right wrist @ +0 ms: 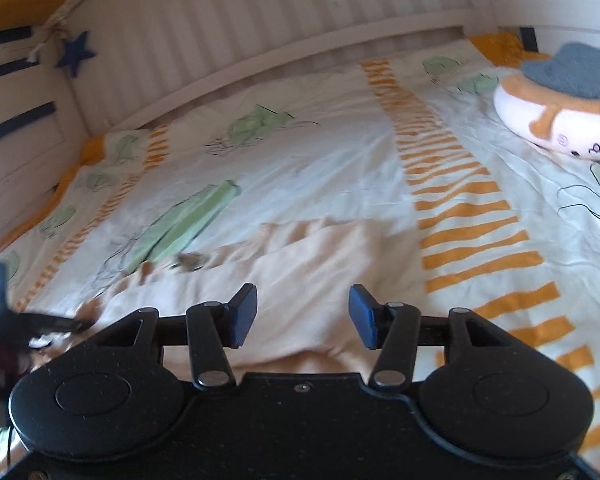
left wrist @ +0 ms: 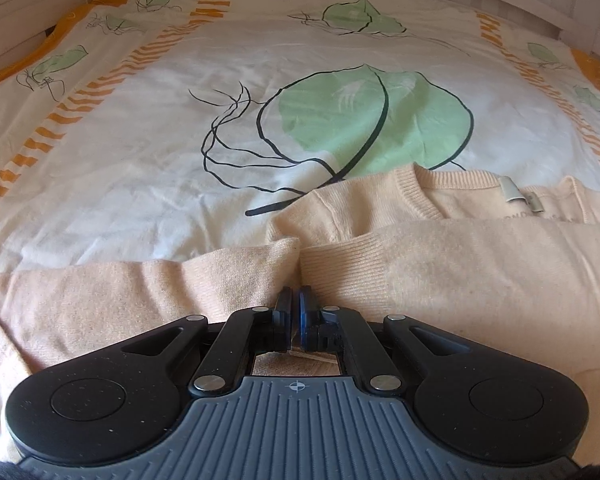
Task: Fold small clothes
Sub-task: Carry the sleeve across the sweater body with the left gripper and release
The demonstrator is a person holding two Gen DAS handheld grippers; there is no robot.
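Note:
A cream knit sweater (left wrist: pixel 440 264) lies on the bed, its lower part folded up toward the ribbed collar (left wrist: pixel 424 192) and neck label (left wrist: pixel 512 192). My left gripper (left wrist: pixel 294 300) is shut on a fold of the sweater where two layers meet. In the right wrist view the same sweater (right wrist: pixel 300 272) lies under my right gripper (right wrist: pixel 302 316), which is open and empty just above the cloth. The left gripper (right wrist: pixel 4 312) shows blurred at the left edge of that view.
The bed has a white duvet (left wrist: pixel 148 140) with green leaf prints and orange stripes. A white slatted bed frame (right wrist: pixel 228 32) runs along the far side. A plush toy (right wrist: pixel 556 120) with a grey cloth on it lies at the right.

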